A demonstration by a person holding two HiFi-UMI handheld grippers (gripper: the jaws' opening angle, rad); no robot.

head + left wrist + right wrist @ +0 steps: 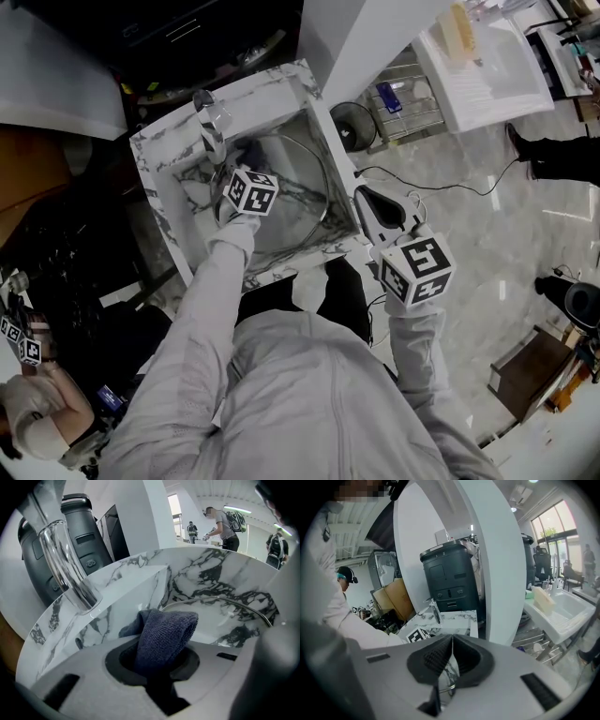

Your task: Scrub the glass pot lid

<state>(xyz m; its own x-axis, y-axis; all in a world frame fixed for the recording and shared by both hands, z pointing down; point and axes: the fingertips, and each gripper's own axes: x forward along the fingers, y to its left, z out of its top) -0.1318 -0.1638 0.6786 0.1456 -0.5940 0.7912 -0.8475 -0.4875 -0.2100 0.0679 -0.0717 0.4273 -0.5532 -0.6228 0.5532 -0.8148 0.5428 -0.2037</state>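
Note:
The glass pot lid [298, 187] stands tilted on edge inside the marble sink [281, 89]. Its steel rim [225, 603] curves across the basin in the left gripper view. My left gripper [234, 164] is down in the sink, left of the lid, shut on a folded dark blue cloth [164, 634]. The cloth [246, 150] lies near the lid's left face; touching or not, I cannot tell. My right gripper [361, 204] is at the sink's right front corner. Its jaws [451, 656] are shut on the lid's rim [446, 686].
A chrome faucet [211, 122] rises at the sink's back left. A white pillar [497, 550] and a dark bin [450, 578] stand behind. A white basin [487, 66] and wire rack [412, 103] are to the right. Another person [28, 403] stands at lower left.

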